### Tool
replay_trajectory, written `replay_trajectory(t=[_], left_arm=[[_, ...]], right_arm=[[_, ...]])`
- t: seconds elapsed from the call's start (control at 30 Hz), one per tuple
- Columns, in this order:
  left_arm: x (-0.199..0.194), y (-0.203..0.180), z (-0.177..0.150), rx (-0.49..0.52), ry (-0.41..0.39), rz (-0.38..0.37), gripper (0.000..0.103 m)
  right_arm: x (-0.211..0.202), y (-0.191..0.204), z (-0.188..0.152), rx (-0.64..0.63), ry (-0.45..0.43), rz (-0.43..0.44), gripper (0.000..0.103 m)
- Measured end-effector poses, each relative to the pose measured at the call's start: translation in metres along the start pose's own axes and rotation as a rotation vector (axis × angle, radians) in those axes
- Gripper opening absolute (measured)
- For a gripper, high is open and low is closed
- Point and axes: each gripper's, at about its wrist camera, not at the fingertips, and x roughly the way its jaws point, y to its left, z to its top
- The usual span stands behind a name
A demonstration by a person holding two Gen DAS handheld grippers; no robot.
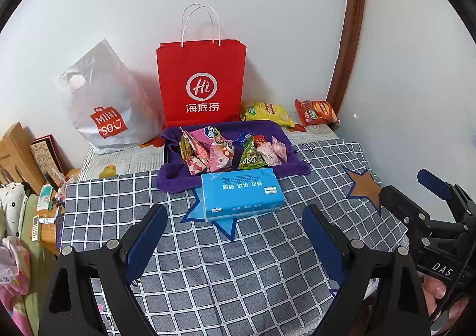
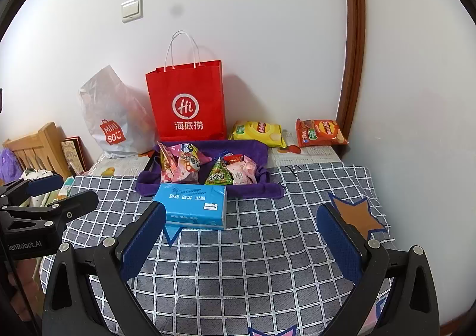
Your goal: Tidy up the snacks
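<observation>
A purple fabric tray holds several small snack packets. A blue tissue pack lies just in front of it. A yellow chip bag and an orange-red chip bag lie at the back right by the wall. My left gripper is open and empty, held above the checked cloth near the tissue pack. My right gripper is open and empty, to the right of the tissue pack; it also shows in the left wrist view.
A red paper bag and a grey Miniso plastic bag stand against the back wall. A checked cloth covers the table. A wooden bed frame and clutter lie left. Walls close the back and right.
</observation>
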Motion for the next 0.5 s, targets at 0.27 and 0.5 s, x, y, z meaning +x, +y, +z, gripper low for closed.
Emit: replay_trajectory(t=[0.27,0.5], left_arm=[[-0.0006,-0.0007,0.0000,-0.002,-0.001,0.001,0.092],[-0.0007,-0.0008,0.0000,-0.001,-0.001,0.001,0.092]], right_arm=[[-0.0004,-0.0009,0.0001,0.002,0.001,0.001,0.100],[-0.0009,-0.0015,0.0004,0.002,-0.001,0.003,0.100]])
